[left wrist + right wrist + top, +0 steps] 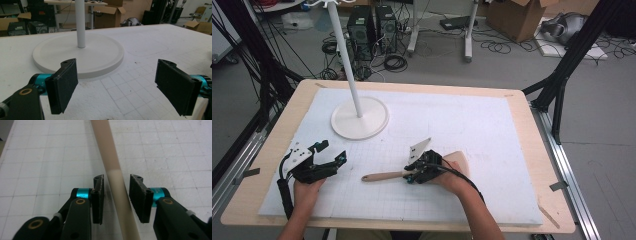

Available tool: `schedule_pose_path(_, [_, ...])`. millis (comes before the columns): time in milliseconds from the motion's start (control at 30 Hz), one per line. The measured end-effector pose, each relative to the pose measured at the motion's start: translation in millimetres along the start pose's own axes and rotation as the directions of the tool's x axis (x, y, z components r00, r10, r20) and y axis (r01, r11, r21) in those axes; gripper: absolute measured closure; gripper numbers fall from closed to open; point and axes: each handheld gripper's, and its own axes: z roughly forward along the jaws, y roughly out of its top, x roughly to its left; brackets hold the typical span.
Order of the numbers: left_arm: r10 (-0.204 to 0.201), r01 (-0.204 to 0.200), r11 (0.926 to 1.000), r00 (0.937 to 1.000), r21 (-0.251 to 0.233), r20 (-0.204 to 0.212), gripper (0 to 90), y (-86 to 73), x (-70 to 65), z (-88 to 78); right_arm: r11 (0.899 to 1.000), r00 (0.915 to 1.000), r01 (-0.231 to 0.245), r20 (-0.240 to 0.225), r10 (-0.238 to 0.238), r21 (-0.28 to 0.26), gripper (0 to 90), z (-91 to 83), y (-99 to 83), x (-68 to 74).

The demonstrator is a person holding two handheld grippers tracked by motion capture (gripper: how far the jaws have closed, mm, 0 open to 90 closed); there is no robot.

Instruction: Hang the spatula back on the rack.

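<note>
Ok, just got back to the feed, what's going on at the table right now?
A person holds a gripper in each hand over a white foam mat. The right gripper straddles the handle of a wooden spatula lying on the mat, jaws open on either side and not yet clamped. The left gripper hangs open near the round base of a white stand, holding nothing.

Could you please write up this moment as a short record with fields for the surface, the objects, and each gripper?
surface: white gridded mat on a wooden table
stand: white pole on a round base, far left of the mat
tool: wooden spatula, lying flat near the mat's front
left gripper: open, nothing between its jaws, facing the stand
right gripper: open, jaws either side of the spatula handle, not yet closed on it
</note>
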Motion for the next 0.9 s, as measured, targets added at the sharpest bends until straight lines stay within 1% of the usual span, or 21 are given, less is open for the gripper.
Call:
schedule_pose_path(167, [-0.002,0.002,1.0000,1.0000,0.004,0.001,18.9,0.1,0.4,-0.2,1.000,0.9996,0.014,-0.023,-0.014,0.010,69.6,0.3,1.4,-0.9])
schedule_pose_path(233, [-0.001,0.001,1.0000,1.0000,0.002,0.001,19.0,0.0,0.2,-0.1,1.000,0.9996,0.009,-0.028,-0.009,0.014,71.1,-0.2,1.5,-1.2])
schedule_pose_path(300, [-0.001,0.001,1.0000,1.0000,0.001,0.001,19.1,0.0,0.1,0.0,1.000,0.9994,0.017,-0.028,-0.017,0.009,71.6,-0.1,1.3,-2.2])
schedule_pose_path(433, [-0.001,0.001,1.0000,1.0000,0.001,0.000,19.4,0.0,0.1,0.0,1.000,0.9996,0.015,-0.023,-0.015,0.013,74.0,-0.3,1.8,-0.4])
schedule_pose_path(467, [-0.005,0.005,1.0000,1.0000,0.000,0.001,19.4,-0.1,0.0,0.1,1.000,0.9998,0.008,-0.019,-0.007,0.016,76.2,-0.5,2.4,1.1])
schedule_pose_path(533, [-0.002,0.002,1.0000,1.0000,0.003,0.000,19.5,0.0,0.4,0.0,0.999,0.9990,-0.043,-0.010,0.043,0.019,76.6,-0.8,2.5,2.2])
schedule_pose_path(633, [-0.002,0.002,1.0000,1.0000,0.002,0.000,19.6,0.0,0.3,0.0,0.998,0.9983,-0.057,-0.015,0.057,0.009,76.7,-2.7,2.2,1.1])
schedule_pose_path(667, [-0.003,0.003,1.0000,1.0000,0.001,0.000,19.6,0.0,0.1,0.0,0.998,0.9974,-0.070,-0.018,0.070,0.002,76.7,-3.9,1.9,0.8])
schedule_pose_path(733, [-0.003,0.003,1.0000,1.0000,0.001,0.001,19.7,0.0,0.2,0.1,0.996,0.9966,-0.083,-0.010,0.082,-0.015,76.7,-6.9,1.6,-0.7])
schedule_pose_path(800, [-0.004,0.004,1.0000,1.0000,0.002,0.002,19.7,-0.1,0.5,-0.1,0.995,0.9950,-0.099,-0.014,0.099,-0.025,76.7,-9.4,1.3,-0.9])
schedule_pose_path(900, [-0.006,0.006,1.0000,1.0000,0.001,0.002,19.7,-0.1,0.7,-0.1,0.992,0.9935,-0.114,-0.003,0.114,-0.048,76.7,-14.1,1.0,-2.4])
